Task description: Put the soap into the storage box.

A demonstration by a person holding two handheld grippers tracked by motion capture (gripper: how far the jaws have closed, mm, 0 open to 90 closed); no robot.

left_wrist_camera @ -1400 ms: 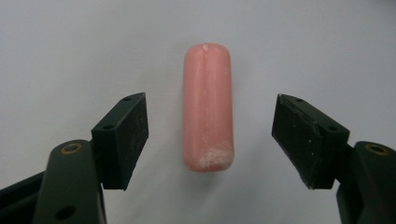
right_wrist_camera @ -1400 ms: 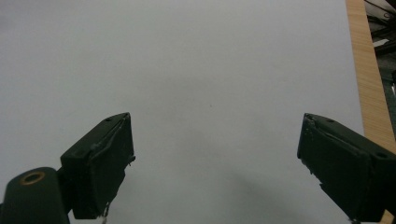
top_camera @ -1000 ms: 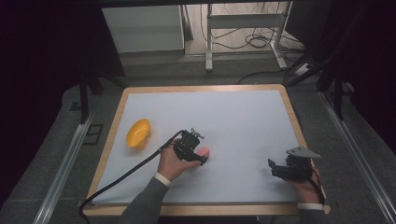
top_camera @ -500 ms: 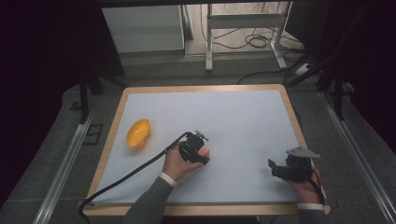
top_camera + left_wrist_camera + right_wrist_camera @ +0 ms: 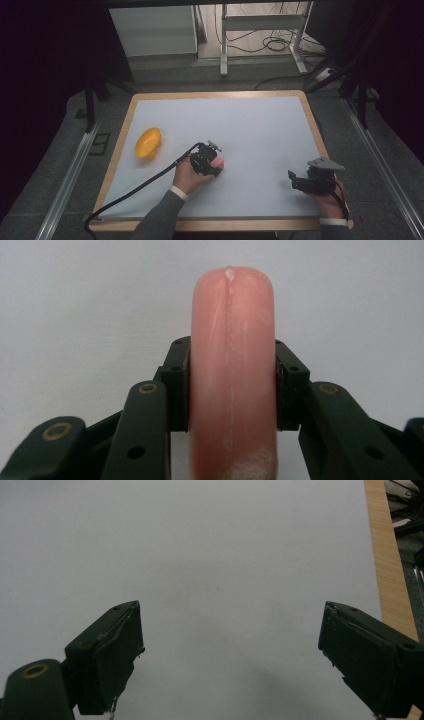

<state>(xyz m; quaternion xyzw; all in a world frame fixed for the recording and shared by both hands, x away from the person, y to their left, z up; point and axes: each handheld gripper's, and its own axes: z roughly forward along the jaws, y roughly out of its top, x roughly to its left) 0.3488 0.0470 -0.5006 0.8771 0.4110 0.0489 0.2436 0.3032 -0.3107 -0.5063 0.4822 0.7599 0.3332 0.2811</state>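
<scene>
The left gripper (image 5: 216,165) sits near the middle of the desk (image 5: 260,130), its fingers (image 5: 178,385) having just closed onto a pink sausage (image 5: 233,370). In the left gripper view the flat black pads press both flanks of the sausage, which runs lengthwise between them and ends in a rounded tip beyond. Its skin is smooth and slightly glossy, with a thin pale seam down the middle and a chalky patch near the bottom edge. In the high view the sausage (image 5: 220,164) shows as a small pink end at the gripper's front, low over the desk's matte, pale grey sheet.

The right gripper (image 5: 295,181) rests near the desk's front right corner, well apart from the left; its fingers (image 5: 107,652) stand wide apart, with bare sheet between them.

A yellow bowl (image 5: 148,143), smooth and rounded, lies toward the desk's left side. A light wooden rim frames the sheet.
</scene>
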